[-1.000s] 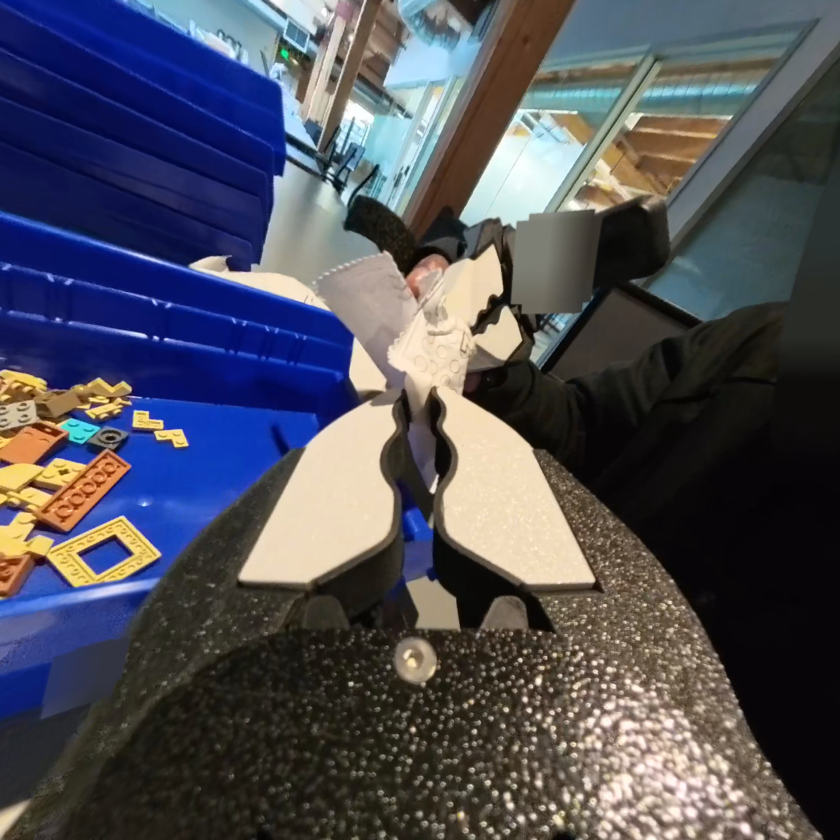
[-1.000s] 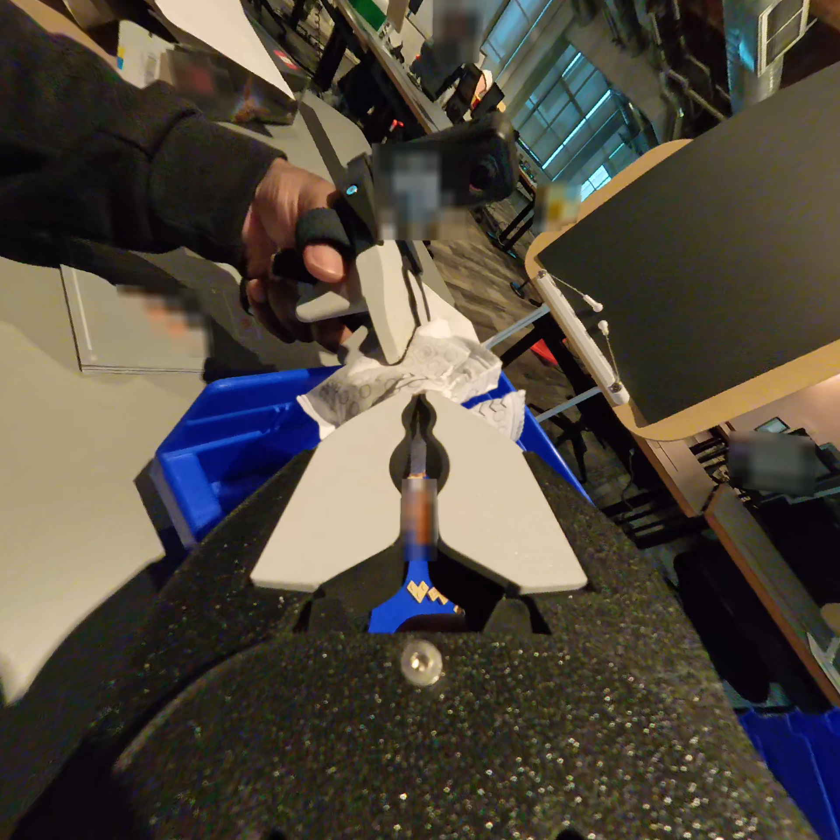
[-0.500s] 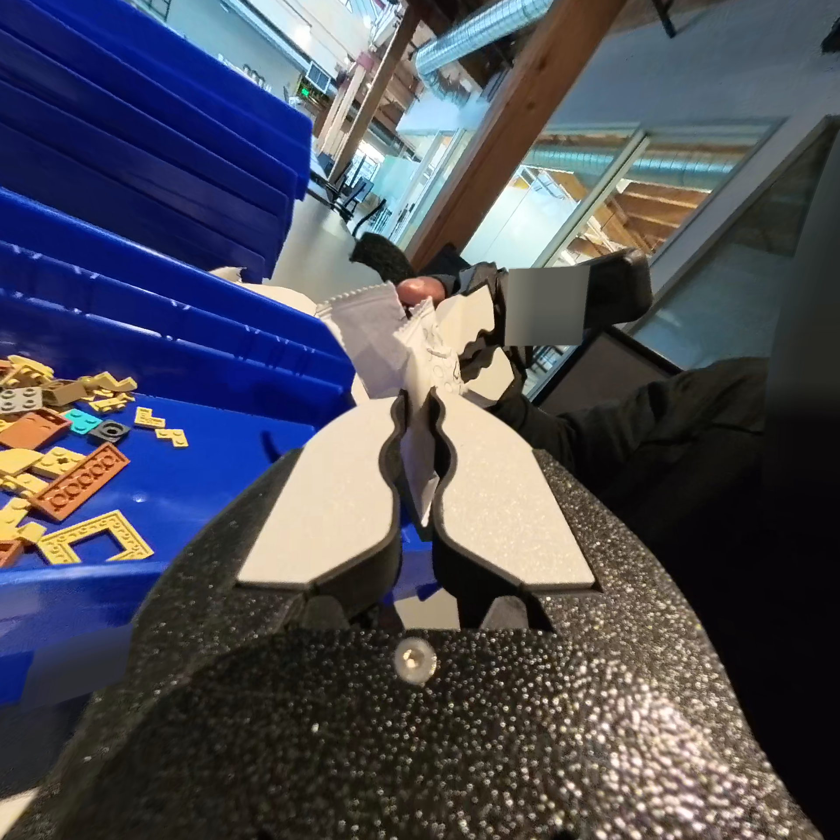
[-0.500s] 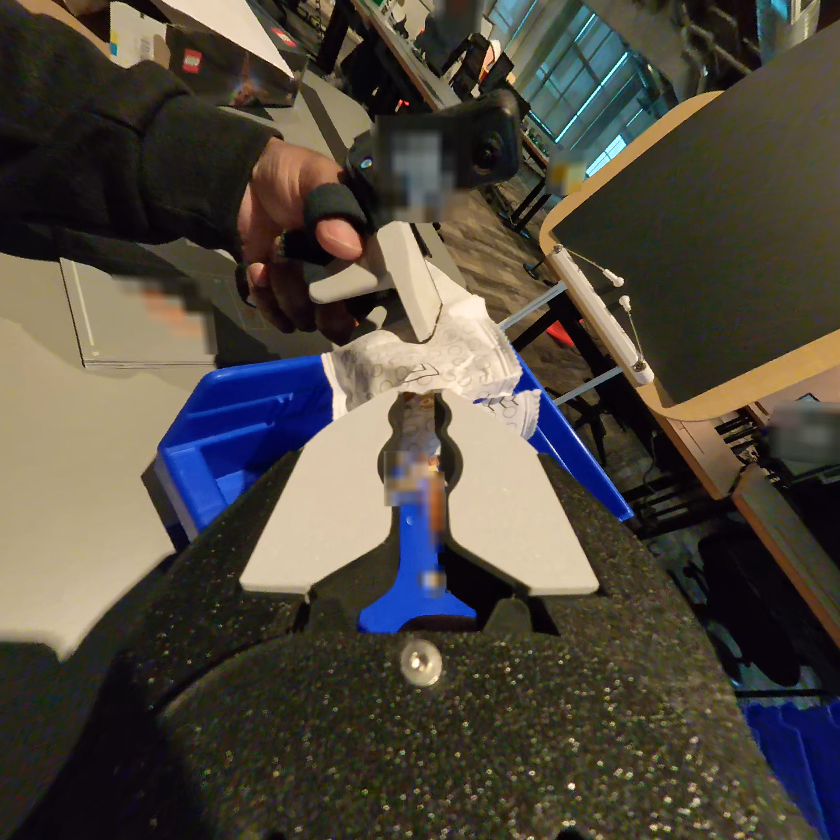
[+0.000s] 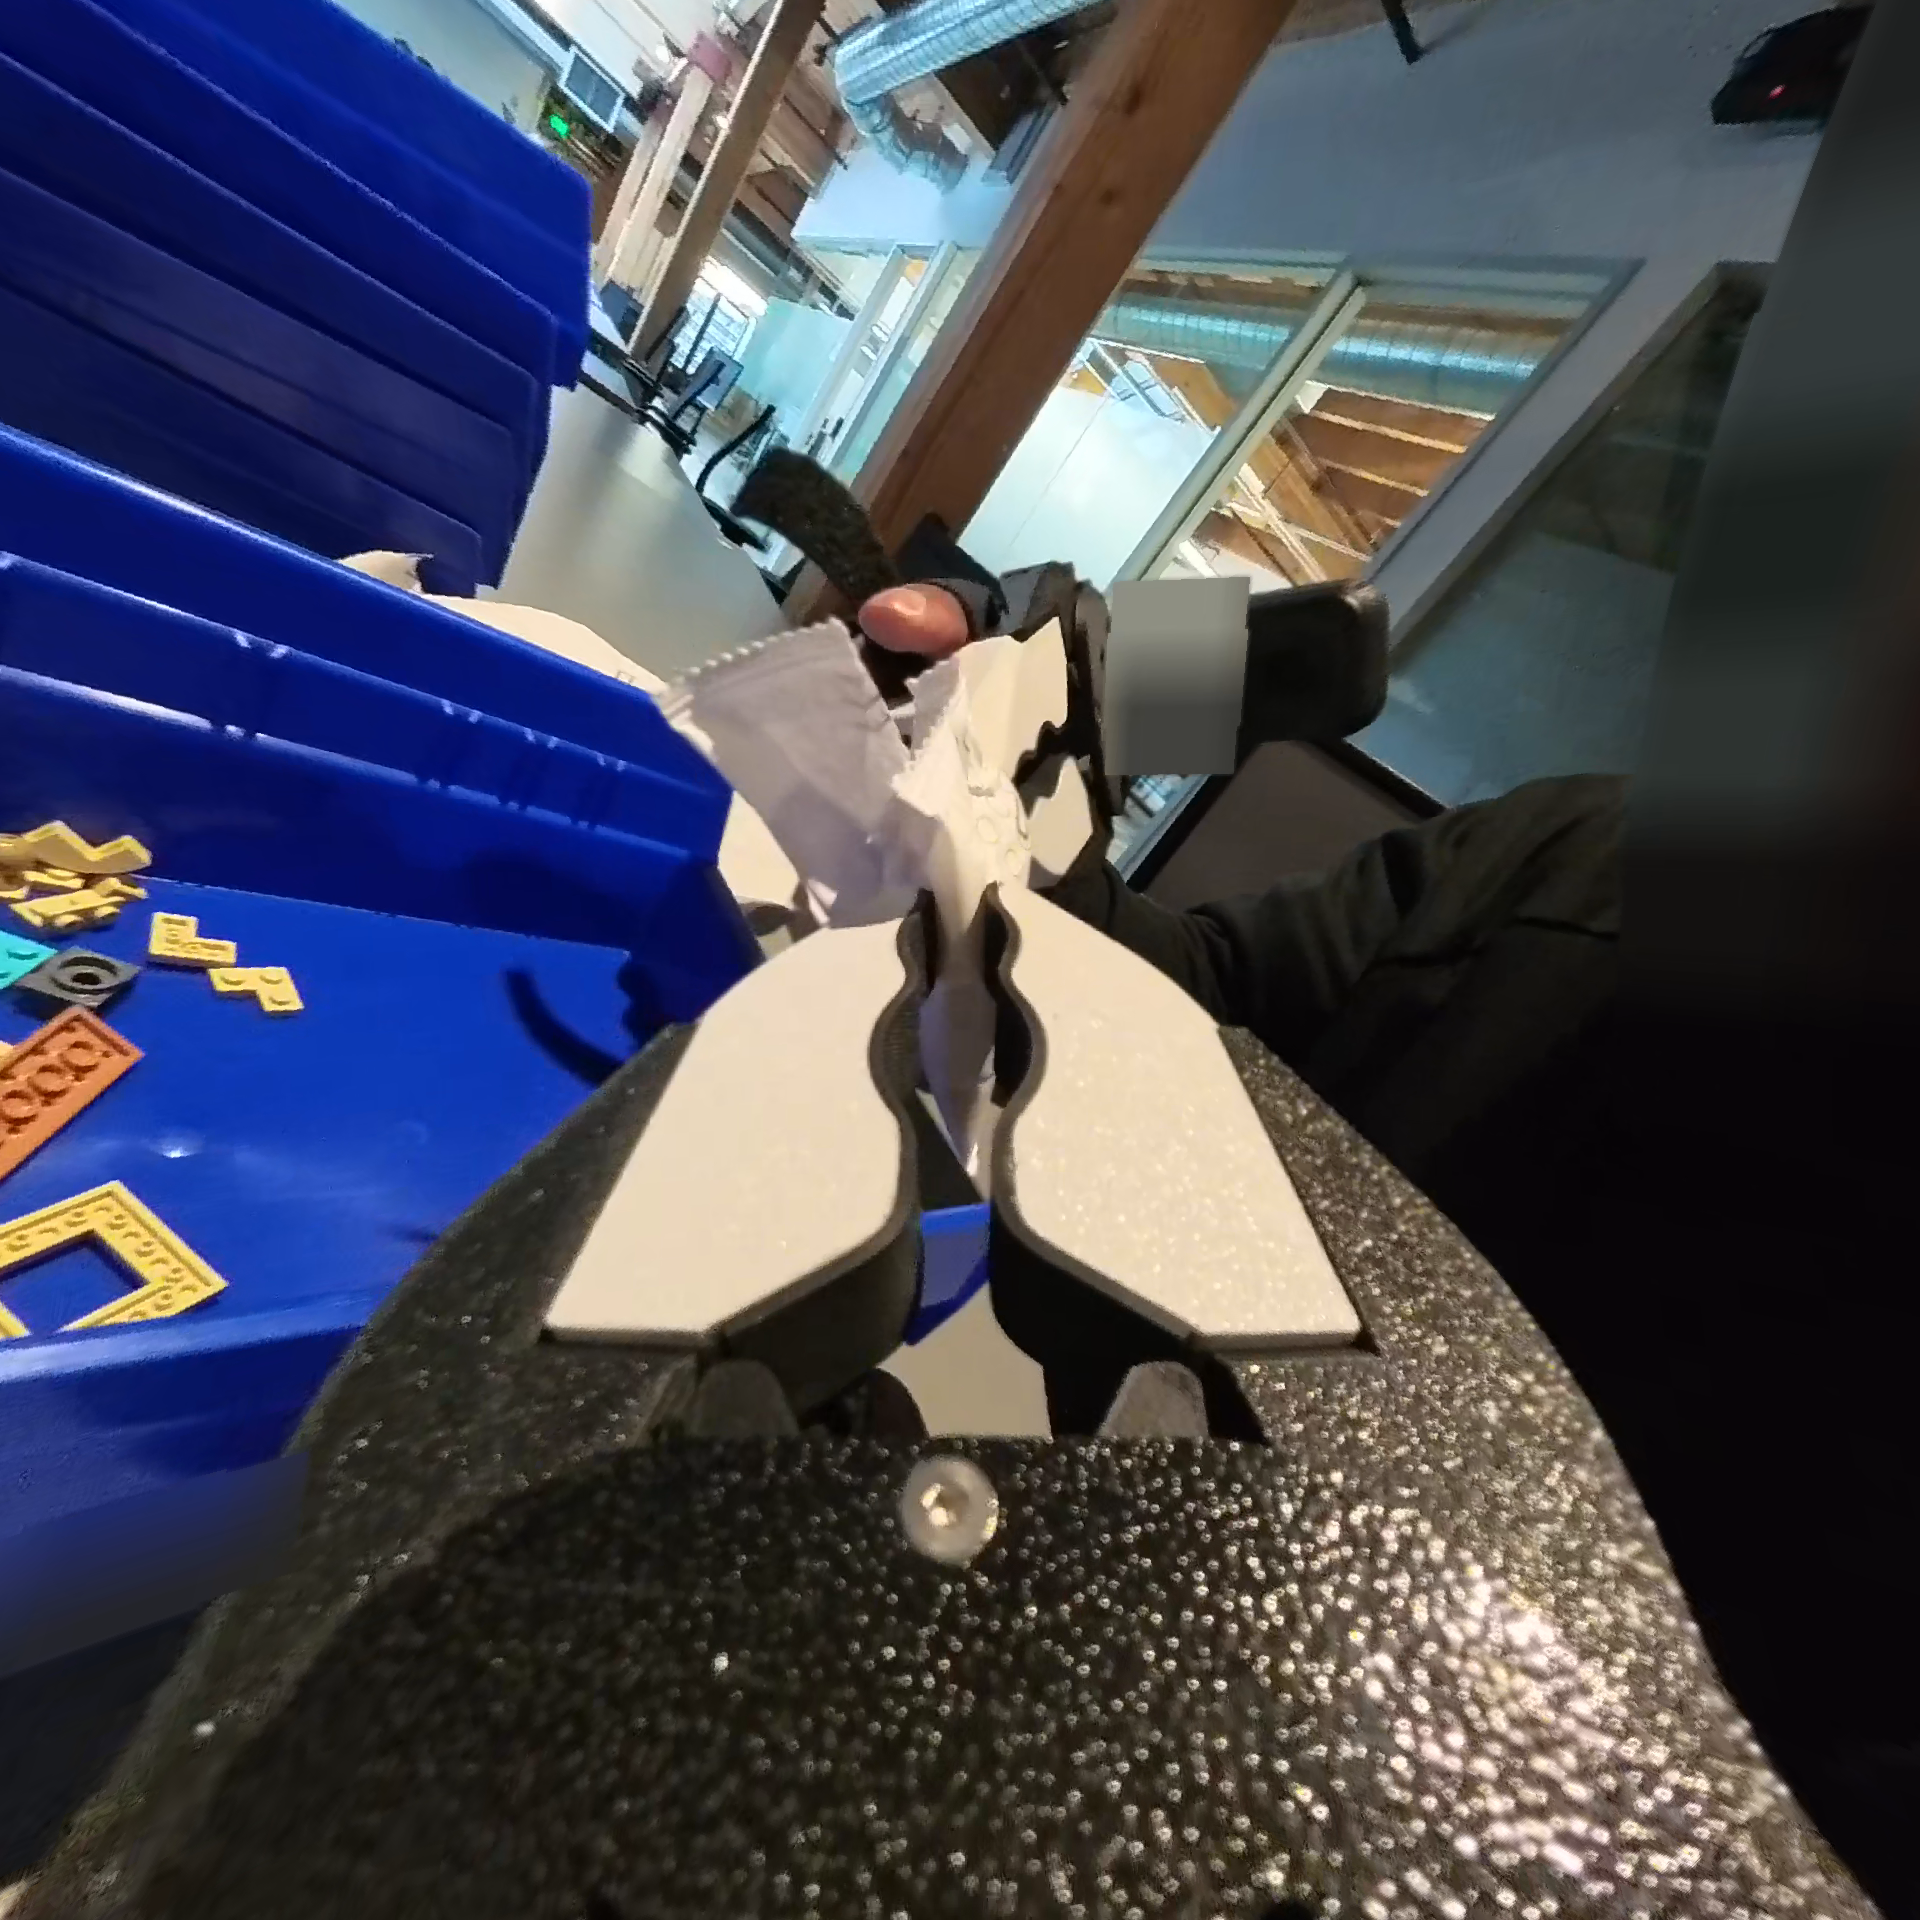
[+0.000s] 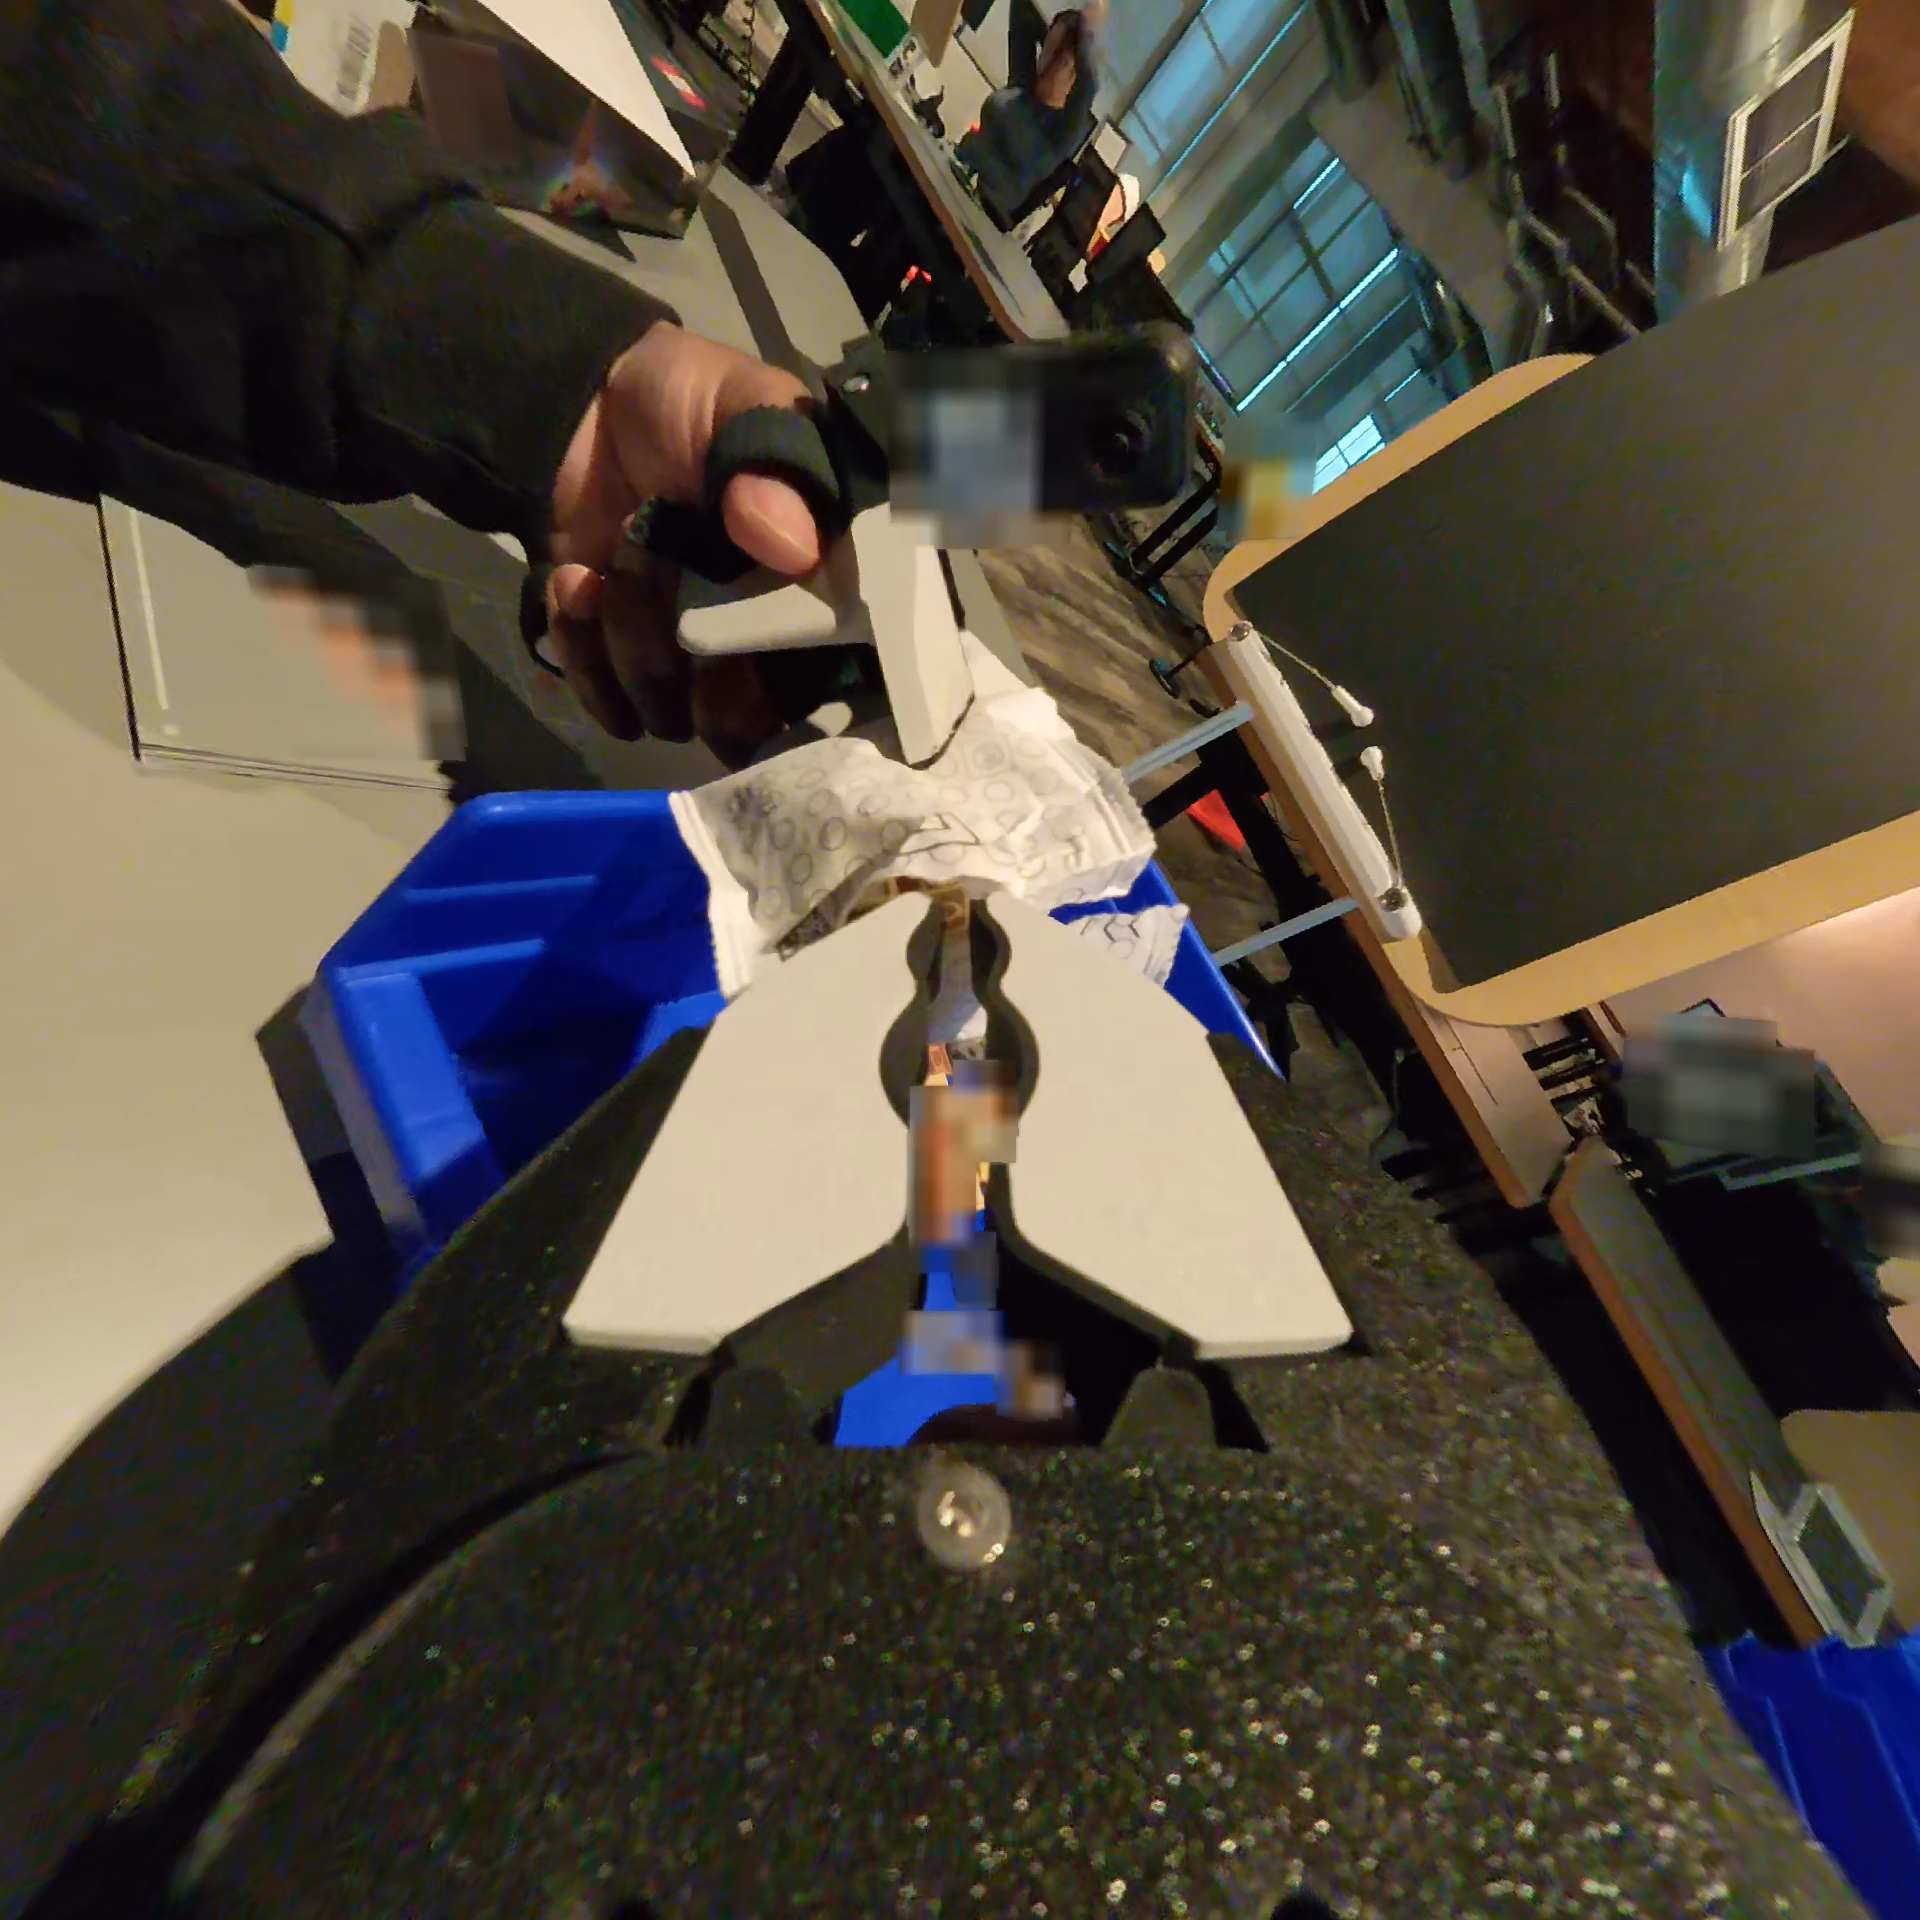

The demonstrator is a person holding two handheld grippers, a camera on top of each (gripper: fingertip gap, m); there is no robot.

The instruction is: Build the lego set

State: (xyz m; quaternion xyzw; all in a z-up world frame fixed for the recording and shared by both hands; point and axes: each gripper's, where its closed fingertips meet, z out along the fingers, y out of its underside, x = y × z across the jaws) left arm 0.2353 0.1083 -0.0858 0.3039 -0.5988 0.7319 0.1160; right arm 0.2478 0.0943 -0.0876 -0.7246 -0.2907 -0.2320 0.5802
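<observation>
A white printed paper bag (image 6: pixel 883 831) hangs between my two grippers over a blue bin (image 6: pixel 499 987). My right gripper (image 6: pixel 956 912) is shut on the bag's lower edge. My left gripper (image 6: pixel 925 743), held by a hand, is shut on the bag's upper part. In the left wrist view my left gripper (image 5: pixel 951 906) pinches the crumpled bag (image 5: pixel 821 769), and the right gripper (image 5: pixel 1013 769) grips it just beyond. Loose lego pieces lie in the blue bin (image 5: pixel 416 1039): a yellow frame plate (image 5: pixel 104 1257), an orange plate (image 5: pixel 52 1081) and small yellow L plates (image 5: pixel 223 961).
More blue bins (image 5: pixel 260 260) are stacked at the back left. The bin stands on a grey table (image 6: pixel 125 1039). A black board with a wooden edge (image 6: pixel 1610 623) stands to the right. Another blue bin (image 6: pixel 1829 1745) shows at the lower right. Both grippers' tips are close together, under 4 cm apart. From either gripper's tips it is about 20 cm to the orange plate (image 5: pixel 52 1081).
Both grippers keep their hold on the bag. The bag has been pulled wider between them and sits more upright over the bin. The left gripper has drifted right of the lego pieces.
</observation>
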